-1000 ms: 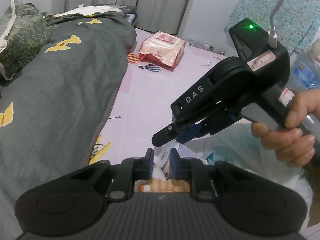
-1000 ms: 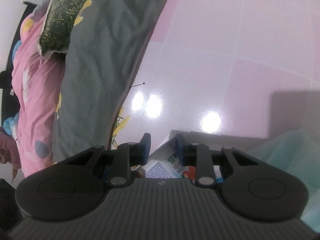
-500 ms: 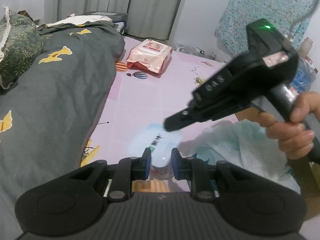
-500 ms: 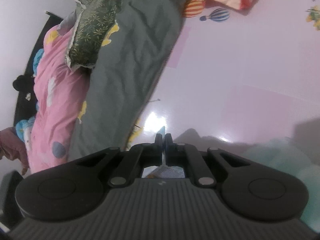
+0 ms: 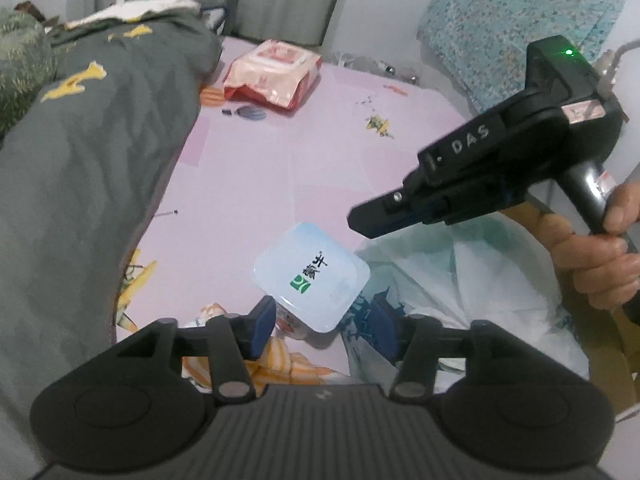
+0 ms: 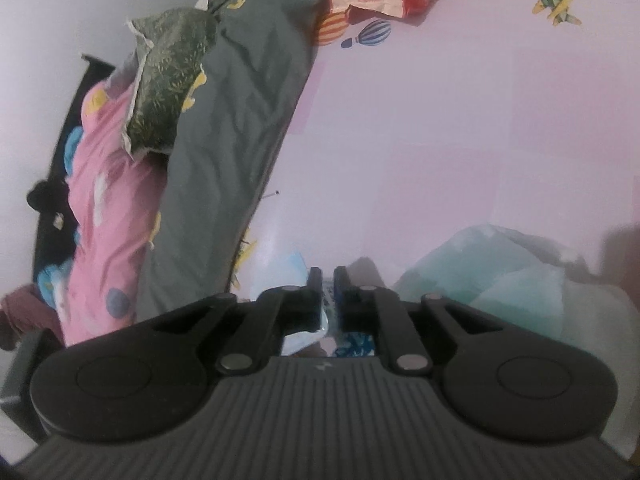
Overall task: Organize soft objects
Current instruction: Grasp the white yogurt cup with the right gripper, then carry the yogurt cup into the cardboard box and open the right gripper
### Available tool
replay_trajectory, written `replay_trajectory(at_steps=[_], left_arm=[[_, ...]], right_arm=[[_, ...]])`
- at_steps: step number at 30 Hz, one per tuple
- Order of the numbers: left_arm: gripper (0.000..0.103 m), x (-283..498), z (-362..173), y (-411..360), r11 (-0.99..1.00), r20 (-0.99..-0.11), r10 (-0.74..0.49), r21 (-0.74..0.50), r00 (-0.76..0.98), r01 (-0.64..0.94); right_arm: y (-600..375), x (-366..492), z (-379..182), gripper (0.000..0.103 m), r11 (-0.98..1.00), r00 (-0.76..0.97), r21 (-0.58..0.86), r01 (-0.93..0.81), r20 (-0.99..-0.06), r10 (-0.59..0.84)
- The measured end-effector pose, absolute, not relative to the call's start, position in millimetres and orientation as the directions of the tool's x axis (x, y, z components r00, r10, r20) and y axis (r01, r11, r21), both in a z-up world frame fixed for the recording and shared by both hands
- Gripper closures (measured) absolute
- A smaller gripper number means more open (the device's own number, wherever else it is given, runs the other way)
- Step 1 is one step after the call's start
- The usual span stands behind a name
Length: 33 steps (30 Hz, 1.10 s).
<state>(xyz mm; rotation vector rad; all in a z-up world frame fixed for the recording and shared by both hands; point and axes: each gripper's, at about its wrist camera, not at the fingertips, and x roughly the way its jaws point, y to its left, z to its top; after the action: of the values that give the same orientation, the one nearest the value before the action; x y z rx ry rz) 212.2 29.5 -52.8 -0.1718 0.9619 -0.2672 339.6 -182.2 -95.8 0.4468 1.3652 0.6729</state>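
Two handheld grippers work over a bed w/ a pink sheet (image 5: 248, 168). Grey quilt (image 5: 80, 184) heaped along its left; white plastic bag (image 5: 472, 276) at lower right, mouth open. Red-and-white pack (image 5: 276, 72) lies far off, untouched, so sorting looks barely begun. Light-blue packet (image 5: 312, 276) sits just left of the bag, long axis running diagonally, lower right to upper left. Left gripper (image 5: 324, 332): jaws have just been opening, now part open astride the packet, not pressing. Right gripper (image 6: 328, 280): jaws closed, holding nothing visible.
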Motion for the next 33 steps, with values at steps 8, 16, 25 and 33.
replay_trajectory(at_steps=[8, 16, 25, 33], left_arm=[[0.048, 227.8, -62.9, 20.1, 0.964, -0.828, -0.266, -0.226, 0.494, 0.14], [0.051, 236.8, -66.2, 21.2, 0.969, -0.832, -0.246, -0.222, 0.498, 0.106], [0.052, 218.9, -25.1, 16.0, 0.974, -0.77, -0.225, -0.182, 0.597, 0.133], [0.052, 191.1, 46.5, -29.7, 0.948, -0.654, -0.311, -0.162, 0.689, 0.274]], right_arm=[[-159.5, 349.6, -115.7, 0.078, 0.718, 0.008, 0.671, -0.186, -0.73, 0.684], [-143.4, 350.2, -121.6, 0.077, 0.687, -0.045, 0.697, -0.205, -0.708, 0.705], [-155.0, 342.1, -88.8, 0.078, 0.656, 0.011, 0.723, -0.215, -0.67, 0.743], [-213.0, 298.4, -6.7, 0.078, 0.625, 0.189, 0.736, -0.261, -0.596, 0.781]])
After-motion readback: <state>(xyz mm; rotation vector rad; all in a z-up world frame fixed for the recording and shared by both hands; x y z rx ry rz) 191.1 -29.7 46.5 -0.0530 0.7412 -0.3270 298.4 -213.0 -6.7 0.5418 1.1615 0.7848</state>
